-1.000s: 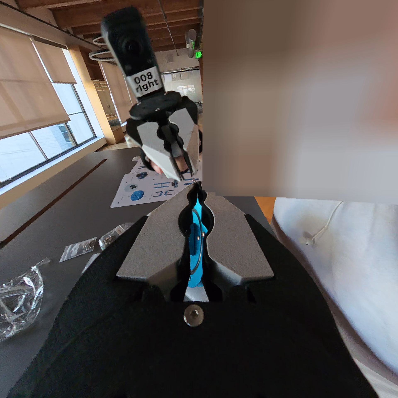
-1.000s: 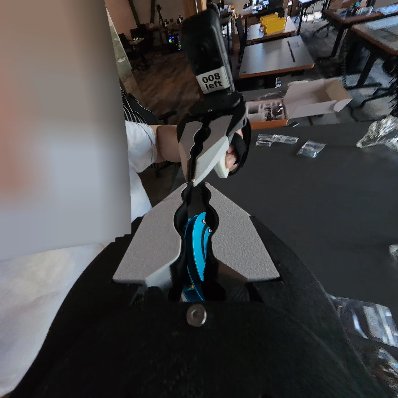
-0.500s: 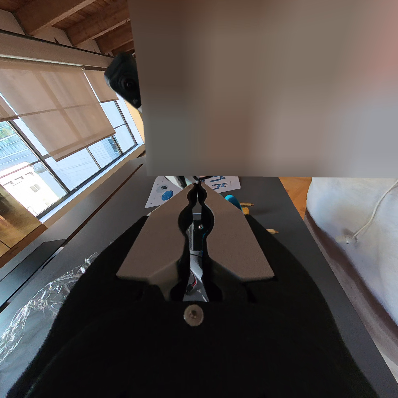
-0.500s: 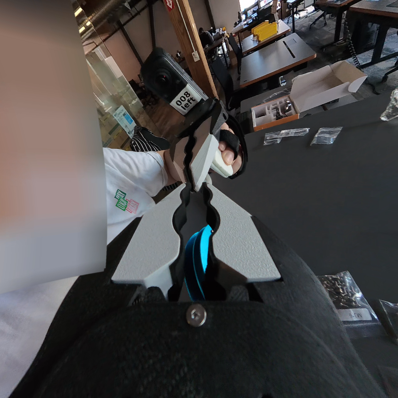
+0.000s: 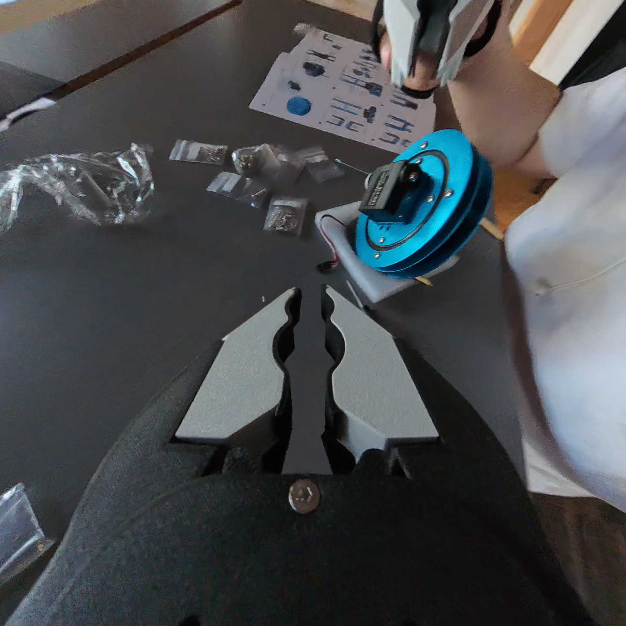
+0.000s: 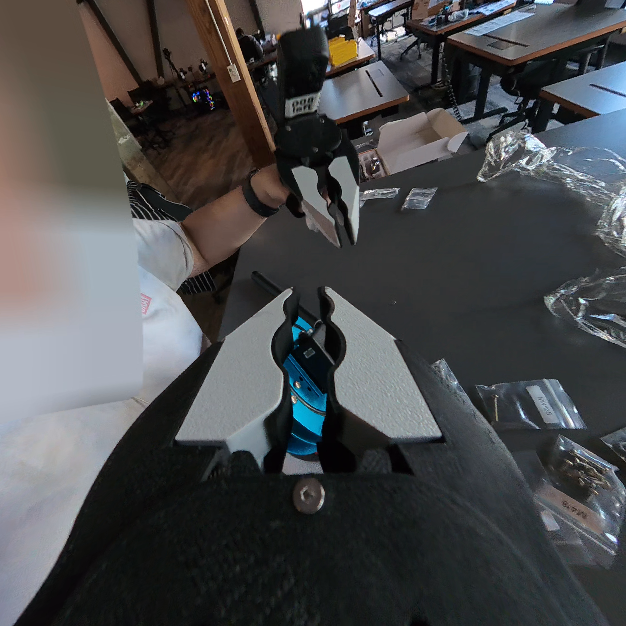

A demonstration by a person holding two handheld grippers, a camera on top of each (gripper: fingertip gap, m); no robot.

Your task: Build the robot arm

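the left gripper (image 5: 311, 294) hangs above the dark table (image 5: 135, 288) with a narrow gap between its fingers and nothing in it. just beyond it, near the table's right edge, the blue disc assembly (image 5: 430, 206) carries a small black motor (image 5: 386, 189) and leans on a grey plate (image 5: 369, 274). the right gripper (image 6: 305, 294) stands narrowly parted around that disc; whether it grips it is unclear. small bags of screws (image 5: 257, 176), crumpled clear plastic (image 5: 84, 183) and a printed sheet (image 5: 342, 91) lie farther across the table.

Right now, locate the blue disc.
The blue disc sits tilted at right in the left wrist view, on a grey bracket, right of the screw bags.
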